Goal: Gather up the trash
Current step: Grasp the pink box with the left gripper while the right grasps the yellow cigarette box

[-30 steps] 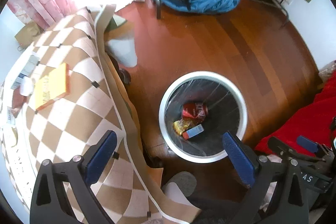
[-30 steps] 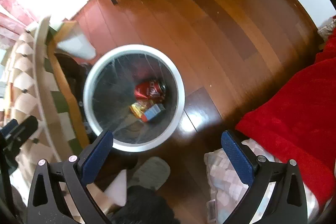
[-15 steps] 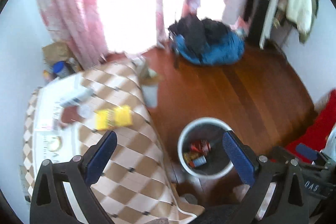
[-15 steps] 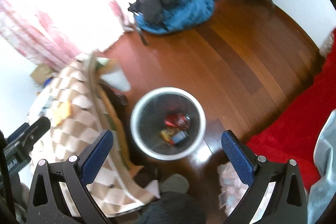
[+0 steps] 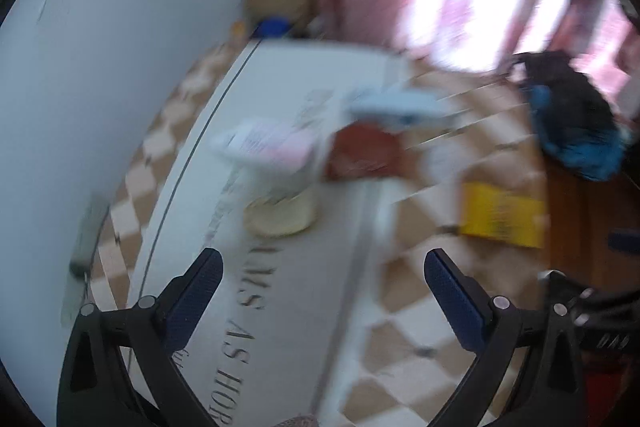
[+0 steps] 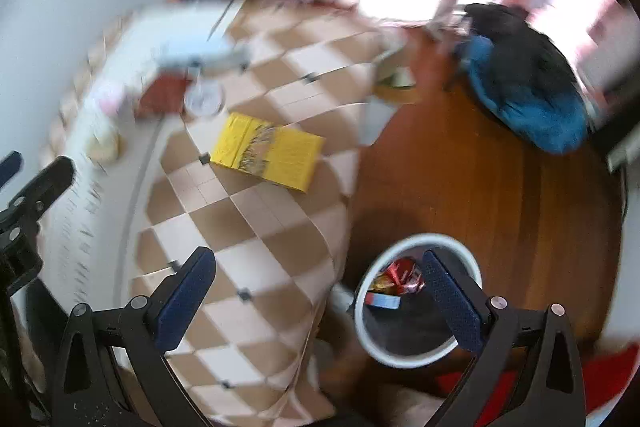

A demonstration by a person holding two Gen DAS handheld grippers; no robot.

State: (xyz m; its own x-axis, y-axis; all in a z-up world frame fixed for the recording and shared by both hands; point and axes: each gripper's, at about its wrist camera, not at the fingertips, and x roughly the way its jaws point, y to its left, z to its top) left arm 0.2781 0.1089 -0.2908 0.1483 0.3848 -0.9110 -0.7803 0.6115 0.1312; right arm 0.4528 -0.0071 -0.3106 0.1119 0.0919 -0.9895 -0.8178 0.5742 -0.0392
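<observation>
Though blurred, yellow packet [image 6: 267, 151] lies flat.

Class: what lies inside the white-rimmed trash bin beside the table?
Inside the trash bin: a red can, a yellow wrapper, a small blue-topped box. The right claw covers part of its interior.

Left gripper [image 5: 322, 291] and right gripper [image 6: 318, 291] both gape empty.

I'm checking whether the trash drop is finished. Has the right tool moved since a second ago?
Yes. The right tool has pulled up and away from the white bin, which now sits low in its view instead of centred, toward the checkered table.
</observation>
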